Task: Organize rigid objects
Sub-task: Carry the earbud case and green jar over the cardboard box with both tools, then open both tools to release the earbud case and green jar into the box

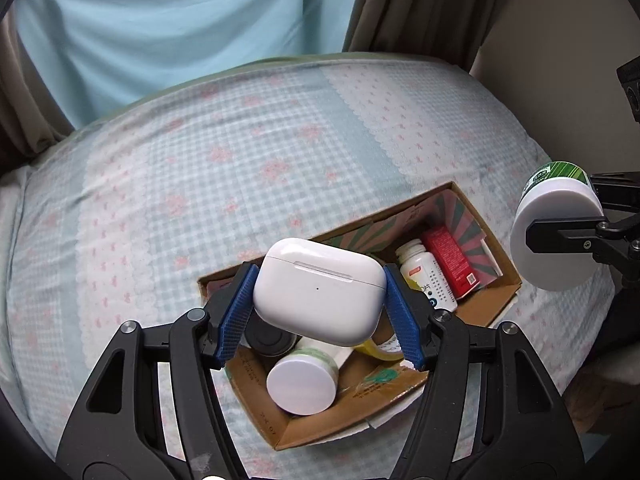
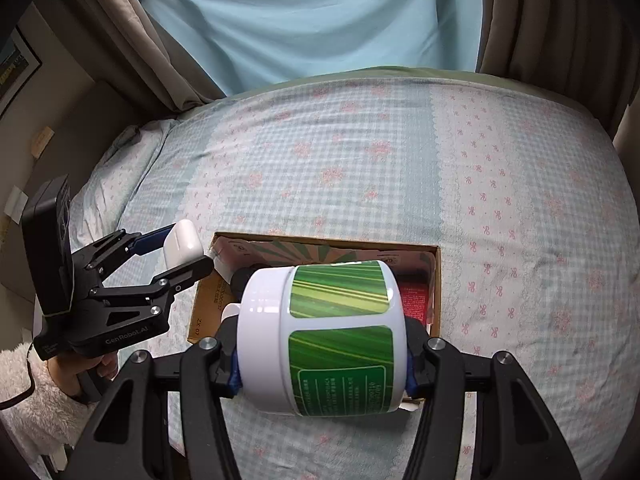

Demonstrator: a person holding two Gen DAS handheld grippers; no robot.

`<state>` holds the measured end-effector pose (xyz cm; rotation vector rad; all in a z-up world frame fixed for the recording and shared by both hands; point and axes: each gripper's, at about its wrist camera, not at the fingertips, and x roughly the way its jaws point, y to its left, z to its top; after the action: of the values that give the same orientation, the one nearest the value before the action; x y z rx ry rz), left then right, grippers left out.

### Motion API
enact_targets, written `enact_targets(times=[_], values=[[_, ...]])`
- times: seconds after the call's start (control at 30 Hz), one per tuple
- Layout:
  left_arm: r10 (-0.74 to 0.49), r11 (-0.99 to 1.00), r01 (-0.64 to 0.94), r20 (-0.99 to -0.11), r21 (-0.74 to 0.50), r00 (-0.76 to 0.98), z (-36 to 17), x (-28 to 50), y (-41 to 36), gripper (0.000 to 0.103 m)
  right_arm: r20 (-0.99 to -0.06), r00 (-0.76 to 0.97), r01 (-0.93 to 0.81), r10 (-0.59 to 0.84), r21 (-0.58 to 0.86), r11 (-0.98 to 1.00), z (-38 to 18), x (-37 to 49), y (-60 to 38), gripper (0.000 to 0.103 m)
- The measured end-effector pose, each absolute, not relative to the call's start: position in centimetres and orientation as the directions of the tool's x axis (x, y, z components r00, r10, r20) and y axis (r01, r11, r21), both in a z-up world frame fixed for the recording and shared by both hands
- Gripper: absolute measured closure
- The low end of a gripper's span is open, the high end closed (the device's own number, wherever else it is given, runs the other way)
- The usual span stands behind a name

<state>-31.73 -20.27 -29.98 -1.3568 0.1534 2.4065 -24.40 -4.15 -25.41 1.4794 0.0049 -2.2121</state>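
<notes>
Left gripper (image 1: 319, 298) pinching glossy white earbud case (image 1: 318, 290), rounded pebble shape, between blue ribbed pads (image 1: 236, 312); long axis across the fingers, hinge seam up, held above cardboard box (image 1: 496, 292). Right gripper (image 2: 322, 346) clamped on smooth white plastic jar (image 2: 320, 340) with green striped label, cylinder lying sideways, axis running finger to finger, lid left, over the box. Box on soft gingham bed sheet (image 1: 240, 160), holding another white-lidded jar (image 1: 302, 384), pill bottle (image 1: 426, 280), red carton (image 1: 452, 260).

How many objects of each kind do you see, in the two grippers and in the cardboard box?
Earbud case: 1
White jar, green label: 1
White-lidded jar in box: 1
White bottle: 1
Red carton: 1
Dark round thing: 1
Total: 6; others may be hidden.
</notes>
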Motion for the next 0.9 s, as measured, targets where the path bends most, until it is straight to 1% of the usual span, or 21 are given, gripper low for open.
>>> enact_targets(times=[0.1,0.33,0.5,0.57,0.63,0.7,0.77,0.8,0.83,0.87,0.9], values=[[0.293,-0.908,-0.406,-0.854,-0.107,-0.43,-32.9,-32.9,-20.7,0.043,-0.894,-0.267,0.429,-0.36,0.224,-0.875,-28.3,-24.4,-6.1,0.05],[0.327,-0.866,-0.483,-0.876,-0.128,-0.354,-39.3,-35.2,-20.8,0.043,-0.945,-0.208,0.614,-0.252,0.075,-0.786,-34.5,-24.8,-10.6,0.05],[0.338,-0.839,-0.529,-0.885,-0.129,-0.321,-41.3,-35.5,-20.0,0.043,-0.961,-0.204,0.755,-0.185,-0.035,-0.655,-37.1,-23.3,-13.0,0.05],[0.344,-0.83,-0.542,-0.885,-0.131,-0.313,-41.5,-35.6,-19.7,0.043,-0.966,-0.199,0.783,-0.163,-0.056,-0.62,-38.1,-22.8,-13.5,0.05],[0.368,-0.822,-0.545,-0.884,-0.165,-0.288,-41.8,-35.9,-19.6,0.042,-0.966,-0.202,0.794,-0.159,-0.067,-0.604,-38.7,-22.3,-13.9,0.05],[0.389,-0.819,-0.539,-0.881,-0.198,-0.268,-41.7,-36.2,-19.7,0.03,-0.963,-0.214,0.807,-0.167,-0.078,-0.585,-39.1,-21.9,-14.1,0.051],[0.449,-0.787,-0.557,-0.865,-0.264,-0.224,-41.4,-36.1,-19.5,0.005,-0.957,-0.231,0.815,-0.173,-0.093,-0.573,-38.9,-21.7,-14.0,0.045],[0.46,-0.775,-0.57,-0.862,-0.273,-0.213,-41.1,-35.8,-19.1,0.0,-0.957,-0.23,0.819,-0.179,-0.091,-0.566,-38.7,-21.5,-13.9,0.03],[0.445,-0.777,-0.58,-0.866,-0.246,-0.229,-40.7,-35.3,-18.8,0.0,-0.958,-0.223,0.825,-0.183,-0.085,-0.559,-38.5,-21.3,-13.8,0.007],[0.424,-0.781,-0.588,-0.871,-0.212,-0.249,-40.2,-34.8,-18.5,0.0,-0.959,-0.217,0.828,-0.181,-0.083,-0.555,-38.4,-21.0,-13.5,0.0],[0.415,-0.78,-0.594,-0.873,-0.196,-0.257,-39.8,-34.4,-18.5,0.0,-0.96,-0.216,0.83,-0.177,-0.085,-0.552,-38.2,-20.7,-13.1,0.0]])
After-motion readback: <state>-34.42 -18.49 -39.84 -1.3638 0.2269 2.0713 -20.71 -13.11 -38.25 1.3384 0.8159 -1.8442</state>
